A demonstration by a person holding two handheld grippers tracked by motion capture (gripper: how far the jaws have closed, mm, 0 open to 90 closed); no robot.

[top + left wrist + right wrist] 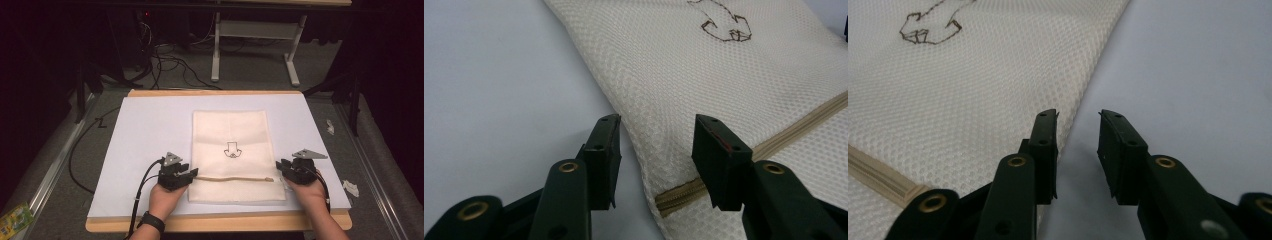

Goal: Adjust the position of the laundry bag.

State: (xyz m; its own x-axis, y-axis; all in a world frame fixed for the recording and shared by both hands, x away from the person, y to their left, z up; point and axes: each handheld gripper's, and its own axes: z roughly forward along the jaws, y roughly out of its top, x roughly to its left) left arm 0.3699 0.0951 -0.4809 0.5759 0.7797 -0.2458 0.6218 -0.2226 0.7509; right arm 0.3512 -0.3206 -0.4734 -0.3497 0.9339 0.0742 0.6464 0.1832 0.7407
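The left tongs (192, 173) sit at the bag's (231, 135) left edge, about 7 o'clock on the surface (145, 130), with the jaws set well apart. In the left gripper view, the left tongs (658, 131) straddle the bag (734, 85) edge just above the end of the zip (679, 195): one jaw stands over the white sheet (499, 90), the other over the mesh. They grip nothing; whether the jaw tips touch the cloth cannot be told.

The right tongs (280, 165) sit at the bag's right edge, about 5 o'clock, jaws parted by a narrower gap. In the right gripper view, the right tongs (1078, 116) frame the bag (973, 85) border: one jaw lies over the mesh, the other over the sheet (1198, 75). Nothing is held, and contact is again unclear.

The cream mesh bag lies flat at the centre of the surface, long side running 12 to 6 o'clock. Its zip (234, 178) crosses near the 6 o'clock end, between the two tongs. A small dark outline (232, 150) is stitched mid-bag; its subject is hard to make out.

Both hands come in from 6 o'clock, forearms cut off by the frame; the left hand (162, 200) wears a dark wristband (152, 220). The room beyond 12 o'clock is dark, showing only cables (165, 57) and a white frame (255, 35)
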